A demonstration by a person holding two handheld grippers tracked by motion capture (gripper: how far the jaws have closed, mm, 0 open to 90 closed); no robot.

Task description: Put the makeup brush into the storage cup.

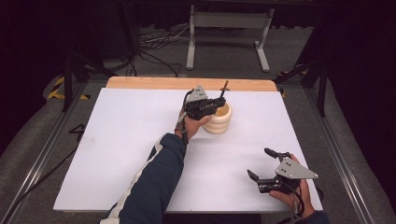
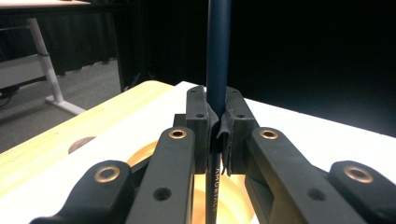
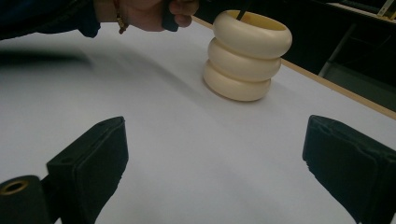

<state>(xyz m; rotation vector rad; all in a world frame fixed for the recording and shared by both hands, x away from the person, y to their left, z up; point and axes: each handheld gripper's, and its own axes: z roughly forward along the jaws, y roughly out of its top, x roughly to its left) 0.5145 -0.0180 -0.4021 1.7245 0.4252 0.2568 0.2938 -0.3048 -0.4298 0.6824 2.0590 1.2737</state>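
A cream holder (image 1: 218, 119) shaped like three stacked rings stands on the white table (image 1: 121, 140) toward the back middle; it also stands upright in the right gripper view as the holder (image 3: 245, 56). My left gripper (image 1: 216, 101) hovers at its rim, shut on a dark pencil (image 1: 224, 87) that points up and slightly right. In the left gripper view the gripper (image 2: 217, 123) clamps the dark blue pencil (image 2: 218, 51), whose lower end reaches into the holder (image 2: 140, 156) below. My right gripper (image 1: 261, 163) rests open near the front right, and in its own view that gripper (image 3: 215, 158) has nothing between the pads.
A wooden strip (image 1: 187, 83) edges the table's far side. Beyond it are a white desk frame (image 1: 229, 32) and cables on the grey floor. A blue sleeve (image 1: 154, 182) crosses the table's front middle.
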